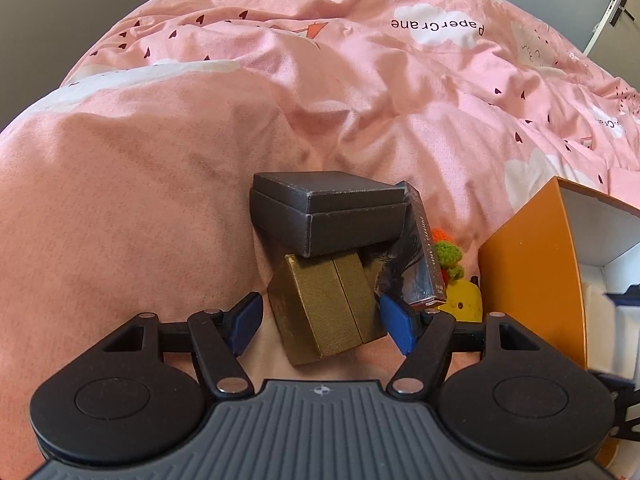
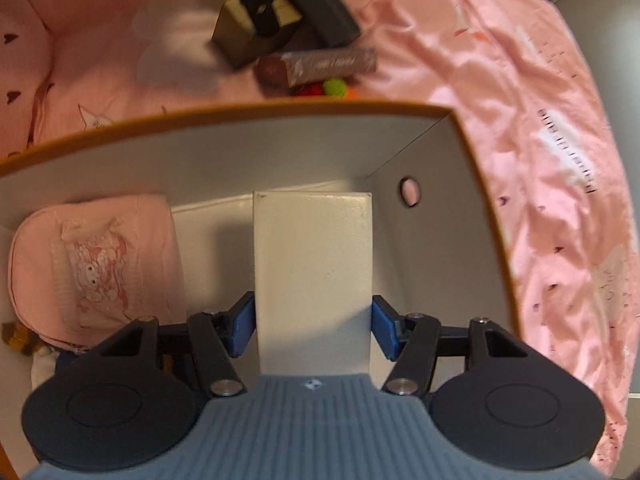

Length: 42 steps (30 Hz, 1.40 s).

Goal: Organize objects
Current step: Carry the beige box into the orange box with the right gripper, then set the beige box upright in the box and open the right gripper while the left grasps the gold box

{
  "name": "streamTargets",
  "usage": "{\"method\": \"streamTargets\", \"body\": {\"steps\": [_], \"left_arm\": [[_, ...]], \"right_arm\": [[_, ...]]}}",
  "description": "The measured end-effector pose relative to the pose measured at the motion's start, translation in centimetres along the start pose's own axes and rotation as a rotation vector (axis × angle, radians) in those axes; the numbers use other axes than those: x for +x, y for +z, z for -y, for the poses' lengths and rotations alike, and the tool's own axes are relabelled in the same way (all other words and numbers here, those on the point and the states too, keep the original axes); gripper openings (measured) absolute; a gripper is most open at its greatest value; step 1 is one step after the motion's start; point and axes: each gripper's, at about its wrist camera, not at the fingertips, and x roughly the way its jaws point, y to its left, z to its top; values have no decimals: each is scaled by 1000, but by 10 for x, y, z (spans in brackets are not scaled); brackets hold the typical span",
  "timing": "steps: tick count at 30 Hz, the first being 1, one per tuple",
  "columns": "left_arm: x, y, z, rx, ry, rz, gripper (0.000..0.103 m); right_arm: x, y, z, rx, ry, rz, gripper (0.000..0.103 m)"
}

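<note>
From the left wrist camera, the left gripper (image 1: 320, 322) pointed down at a bed covered with a pink blanket with white clouds and small dark hearts (image 1: 160, 200). Its two blue pads (image 1: 394, 326) stood wide apart. A gold cardboard box (image 1: 326, 308) lay tilted between them. The right pad was right up against the box, and the left pad had a small gap. It was not squeezing the box. Just ahead of the gripper, a dark grey box with a lid (image 1: 326, 214) rested on top of the gold box. A shiny dark flat box with small writing (image 1: 420, 258) leaned against both, ahead and to the right. A little yellow knitted toy with a green top (image 1: 460, 284) peeked out behind it. Further right stood a big orange box with a white inside (image 1: 532, 280).

From the right wrist camera, the right gripper (image 2: 314, 322) pointed down into that same big orange box (image 2: 256, 114). It held a white flat box (image 2: 314, 272) between its blue pads (image 2: 242, 324), gripping it by the sides. The white box stuck out ahead of the gripper, inside the orange box. To the left, also in the orange box, lay a soft pink pouch with a cartoon picture (image 2: 94, 264). Far ahead, past the orange rim, the gold box (image 2: 240, 40), the dark grey box (image 2: 324, 8) and the shiny flat box (image 2: 332, 64) sat on the pink blanket (image 2: 540, 160). This picture was a bit blurry.
</note>
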Motion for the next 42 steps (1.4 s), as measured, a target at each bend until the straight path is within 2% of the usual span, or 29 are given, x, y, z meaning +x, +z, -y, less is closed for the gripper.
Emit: {"method": "streamTargets", "body": {"steps": [7,14,19,25,29,32,34,35,38,42], "left_arm": [[8,3,9,20,-4,-20,79],[9,4,9,22,-12,-27,80],[11,3,9,25,-20,-37,81],[12,2,6,21,-21,-47,81],[15,1,4,7,-13,-42,80],[15,0,4,7,-8,-33,74],[14,-2,3,10,-15,-36,70],[13,-2,3,10,-16,-35,69],[11,-4,2,7,-17,-32,66],[2,-9,-2,-6,-29,-13,62]], "right_arm": [[16,-1,-2,-65,135,4,62],[23,2,-9,-135,209,0,62],[23,2,-6,-114,236,10,62],[16,2,-6,-103,227,14,64],[6,-1,4,-32,238,17,67],[0,-7,16,54,248,13,59],[-4,-12,22,95,235,8,45],[-6,-14,24,112,229,11,42],[-8,-20,30,150,201,19,39],[1,-23,33,200,207,-6,40]]}}
